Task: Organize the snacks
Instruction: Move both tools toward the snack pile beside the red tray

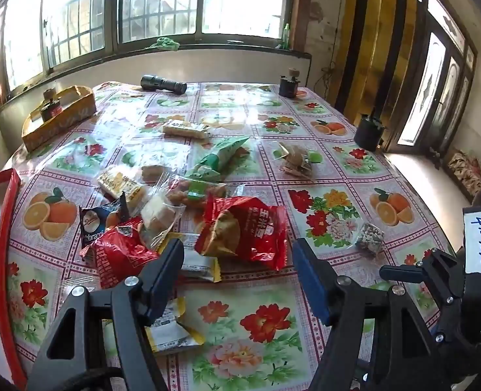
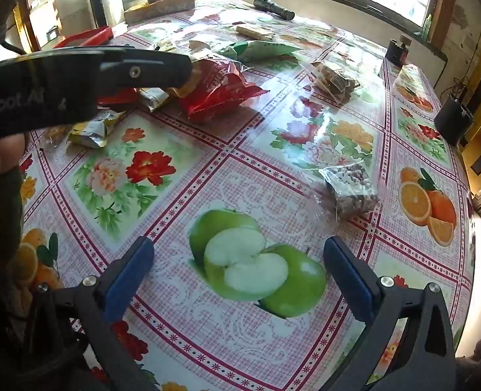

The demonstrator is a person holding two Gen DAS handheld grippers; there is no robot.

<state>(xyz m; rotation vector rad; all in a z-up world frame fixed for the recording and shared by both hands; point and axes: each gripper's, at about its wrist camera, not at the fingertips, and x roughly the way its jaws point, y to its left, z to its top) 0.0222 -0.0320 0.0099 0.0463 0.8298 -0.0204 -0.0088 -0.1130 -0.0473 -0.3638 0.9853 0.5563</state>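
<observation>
Tilting steeply down over the fruit-and-flower oilcloth counter (image 2: pixel 240 176), the right gripper (image 2: pixel 238 254) hangs with jaws wide and empty above a printed apple. The left gripper (image 1: pixel 238 254), also angled down, spreads wide jaws just short of the crinkled red snack bag (image 1: pixel 250 228) in the pile.
</observation>
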